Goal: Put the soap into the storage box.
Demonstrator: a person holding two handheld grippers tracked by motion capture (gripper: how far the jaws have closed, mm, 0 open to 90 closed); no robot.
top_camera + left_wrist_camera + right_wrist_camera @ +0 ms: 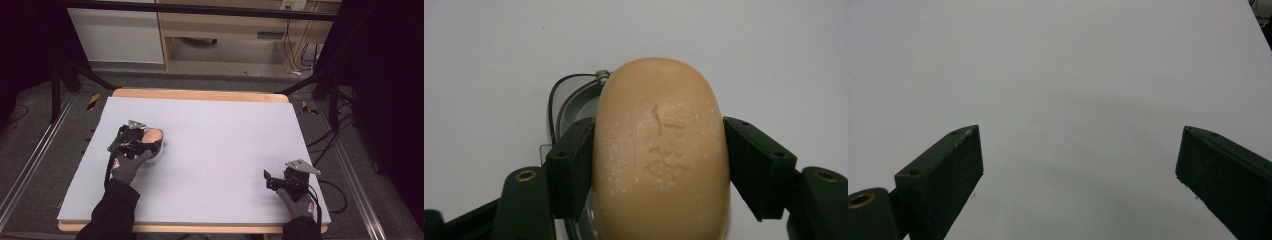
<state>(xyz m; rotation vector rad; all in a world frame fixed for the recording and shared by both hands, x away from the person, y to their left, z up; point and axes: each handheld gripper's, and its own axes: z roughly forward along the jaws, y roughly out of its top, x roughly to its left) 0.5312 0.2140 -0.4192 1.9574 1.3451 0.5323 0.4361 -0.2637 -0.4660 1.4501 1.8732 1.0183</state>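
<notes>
From the high view I count one table (210, 200) with a pale lavender-grey top and a wooden edge, two grippers and one bar of soap. My left gripper (150, 142) sits on the left half of the table, midway between the near and far edges, with my gloved left hand (127, 165) behind it. The tan soap bar (151, 136) lies between its jaws, over a pale dish (161, 150) that shows at the bar's near right edge. My right gripper (268, 179) rests near the right near corner, well apart from the soap, with one grey three-cornered plate on top and a cable trailing off the right edge. Two yellow-and-black markers lie on the floor beside the far corners.

From the left gripper view, both jaw pads press against the long sides of the one soap bar (661, 155), so the jaws are closed on it at about the bar's width. The bar carries stamped characters on its upper face; they are worn and I cannot read them. White flecks dust its surface. Beneath it lies one clear, shallow dish (571, 100) with a dark wire rim and a small metal coil at its far end.

From the right gripper view, the right gripper (1080, 165) has its two jaws spread wide with nothing between them, above bare table (1058, 75).
</notes>
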